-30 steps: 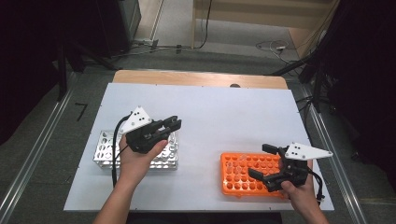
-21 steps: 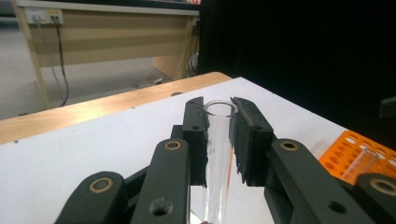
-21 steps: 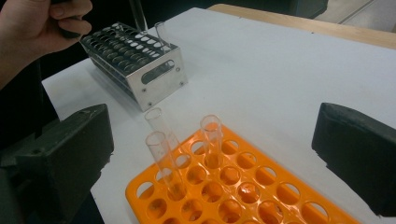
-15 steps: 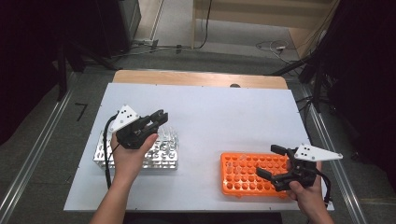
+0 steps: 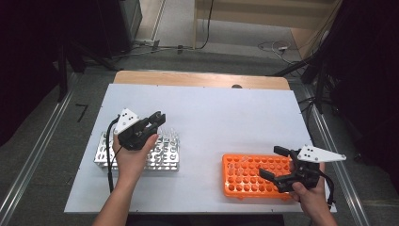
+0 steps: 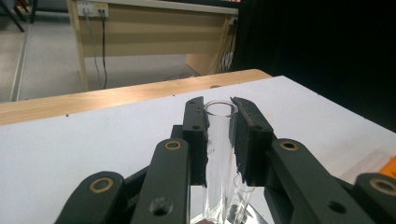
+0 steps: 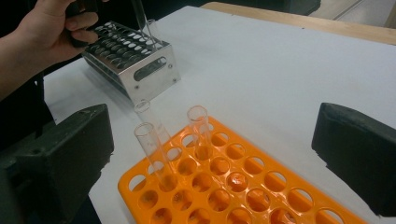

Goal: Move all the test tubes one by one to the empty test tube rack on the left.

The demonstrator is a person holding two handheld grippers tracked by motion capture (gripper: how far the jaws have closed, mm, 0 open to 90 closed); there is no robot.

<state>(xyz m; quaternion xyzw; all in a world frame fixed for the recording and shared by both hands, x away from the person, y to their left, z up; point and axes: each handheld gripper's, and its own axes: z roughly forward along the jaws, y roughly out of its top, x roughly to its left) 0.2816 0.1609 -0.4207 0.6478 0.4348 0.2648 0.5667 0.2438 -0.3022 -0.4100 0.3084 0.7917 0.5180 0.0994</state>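
My left gripper [image 5: 159,117] hangs over the right part of a metal tube rack [image 5: 108,157]. In the left gripper view its jaws [image 6: 219,114] are shut on an upright clear test tube [image 6: 218,154], and a second tube [image 6: 243,196] stands just beside it. My right gripper [image 5: 274,162] is open above the right end of an orange tube rack [image 5: 244,188]. In the right gripper view, three clear tubes [image 7: 156,154] stand tilted in the orange rack [image 7: 261,196] near its left corner, between the wide-apart jaws [image 7: 210,158].
The racks rest on a white table top [image 5: 211,117] with a wooden strip [image 5: 197,79] along the far edge. Beyond the orange rack, the right gripper view takes in the metal rack [image 7: 140,70] and the other hand [image 7: 51,32].
My left gripper has moved left, from past the metal rack's right end to over its right part. The right gripper has shifted slightly right and stays open.
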